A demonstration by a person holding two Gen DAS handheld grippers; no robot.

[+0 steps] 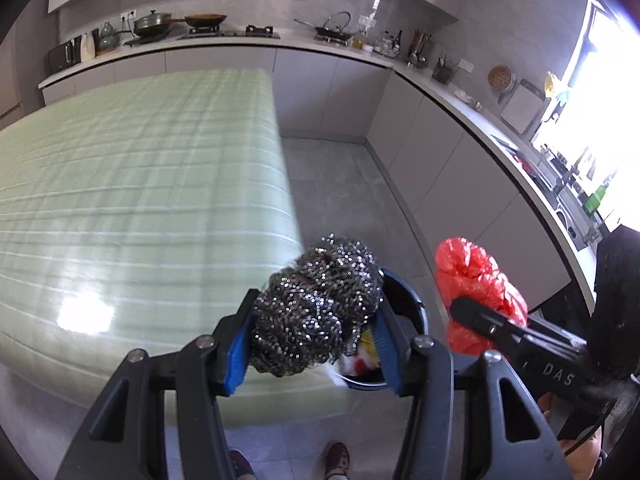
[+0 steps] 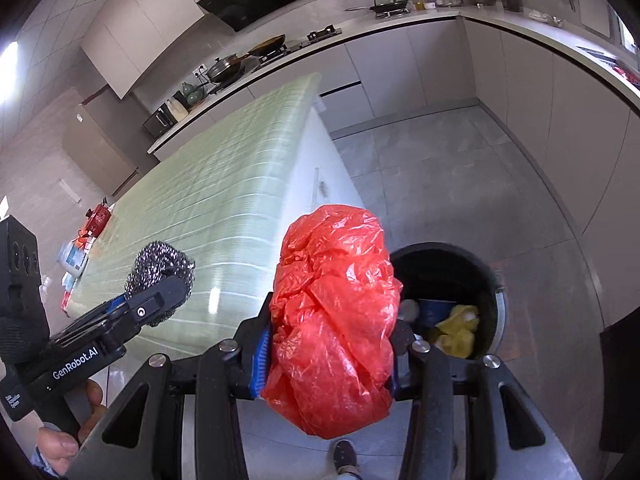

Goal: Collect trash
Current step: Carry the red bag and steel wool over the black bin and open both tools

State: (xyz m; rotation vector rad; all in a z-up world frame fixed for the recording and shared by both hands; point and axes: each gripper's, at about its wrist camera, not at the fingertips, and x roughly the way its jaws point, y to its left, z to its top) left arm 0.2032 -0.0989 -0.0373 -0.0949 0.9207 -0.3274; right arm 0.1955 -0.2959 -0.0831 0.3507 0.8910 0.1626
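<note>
Steel scourer (image 1: 316,304) is pinched by left gripper (image 1: 310,340), red bag (image 2: 332,320) by right gripper (image 2: 326,344); bin (image 2: 498,300) at 3 o'clock. Drops could miss if released early.

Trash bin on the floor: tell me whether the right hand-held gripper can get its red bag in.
Probably yes. The right hand-held gripper holds the red bag beside the open trash bin; nothing covers its mouth.

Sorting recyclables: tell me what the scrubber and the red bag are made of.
Scrubber: looks like coiled steel wire, shiny, glinting all over.
Red bag: thin plastic film, glossy, crinkled, slightly see-through.
</note>
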